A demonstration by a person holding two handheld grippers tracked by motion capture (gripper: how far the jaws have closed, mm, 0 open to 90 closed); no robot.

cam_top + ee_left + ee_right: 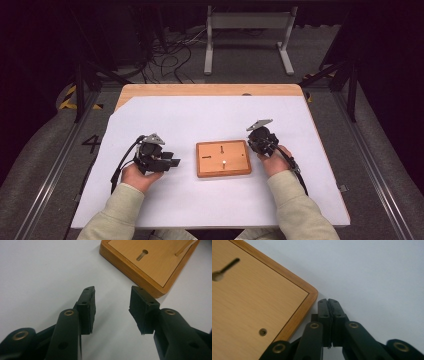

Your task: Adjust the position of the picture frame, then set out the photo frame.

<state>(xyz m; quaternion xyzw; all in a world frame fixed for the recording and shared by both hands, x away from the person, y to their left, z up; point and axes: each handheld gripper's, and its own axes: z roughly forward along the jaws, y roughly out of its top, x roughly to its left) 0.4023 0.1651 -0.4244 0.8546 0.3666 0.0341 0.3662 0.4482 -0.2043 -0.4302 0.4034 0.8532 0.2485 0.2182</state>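
Observation:
A flat wooden board point(223, 158) with keyhole slots cut into its top lies in the middle of the white sheet. My left gripper point(174, 162) rests just left of the board, pointing toward it. In the left gripper view the left gripper point(113, 293) stands open with only bare sheet between the pads, and the board's corner point(150, 262) lies just ahead. My right gripper point(252, 143) sits at the board's far right corner. In the right gripper view the right gripper point(328, 301) has its pads pressed together, holding nothing, right beside the board's rounded corner point(249, 297).
The white sheet point(200, 115) covers most of the wooden table point(210, 90). Behind the table, a grey metal stand point(247, 35) and loose cables point(170, 55) lie on the floor. Dark rails run along both sides.

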